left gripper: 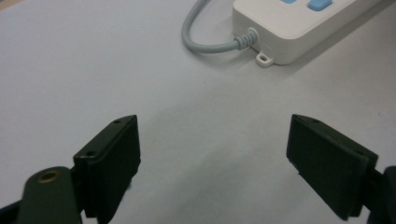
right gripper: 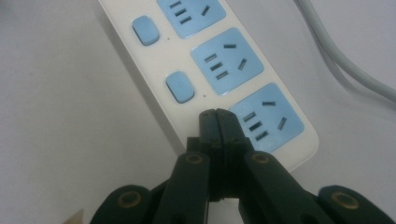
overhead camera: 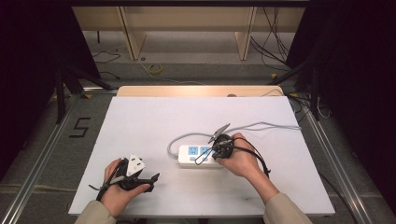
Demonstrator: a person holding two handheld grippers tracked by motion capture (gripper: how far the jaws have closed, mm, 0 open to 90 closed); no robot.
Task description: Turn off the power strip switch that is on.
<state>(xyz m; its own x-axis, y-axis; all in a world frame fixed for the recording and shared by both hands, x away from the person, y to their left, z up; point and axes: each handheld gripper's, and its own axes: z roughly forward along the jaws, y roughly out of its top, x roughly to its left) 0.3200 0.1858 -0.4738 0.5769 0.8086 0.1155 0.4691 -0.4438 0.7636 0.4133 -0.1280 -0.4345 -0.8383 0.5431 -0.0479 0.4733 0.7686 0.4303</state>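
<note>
The left gripper [overhead camera: 148,178] rests with jaws spread wide over bare white surface [overhead camera: 140,121], the power strip [left gripper: 299,28] lying beyond them, while the right gripper [right gripper: 218,122] presses its clenched, empty jaws onto that strip beside its end socket [right gripper: 266,117].

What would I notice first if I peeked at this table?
Probably the white power strip with bright blue sockets, lying near the middle of the white table, its grey cable looping away to the right. The right gripper is shut, its tip over the strip, while the left gripper is open nearby.
</note>
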